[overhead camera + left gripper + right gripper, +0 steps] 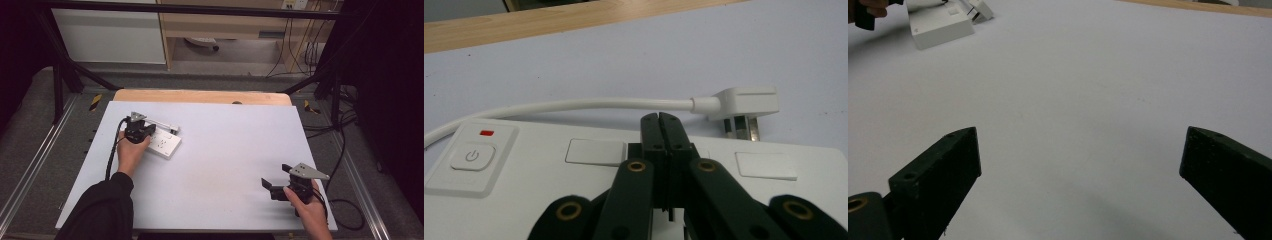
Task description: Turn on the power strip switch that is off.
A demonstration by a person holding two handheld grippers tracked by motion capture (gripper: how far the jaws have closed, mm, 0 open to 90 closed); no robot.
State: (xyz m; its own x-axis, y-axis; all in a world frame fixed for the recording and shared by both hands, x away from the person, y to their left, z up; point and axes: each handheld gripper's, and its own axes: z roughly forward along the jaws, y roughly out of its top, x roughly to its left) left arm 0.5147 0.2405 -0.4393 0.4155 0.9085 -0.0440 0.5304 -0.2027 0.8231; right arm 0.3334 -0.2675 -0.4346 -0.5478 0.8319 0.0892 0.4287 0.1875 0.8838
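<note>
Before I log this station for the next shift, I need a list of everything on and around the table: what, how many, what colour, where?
power strip: one, white, far left of the table, with a power button and a small red mark at one end
plug: one, white, on its white cable, lying just beyond the strip
table: one, pale grey top with a wooden strip along the far edge
cabinet: one, white, on the floor behind the table
left gripper: one, black, jaws shut, over the strip
right gripper: one, black, jaws open, near right of the table, nothing between them
</note>
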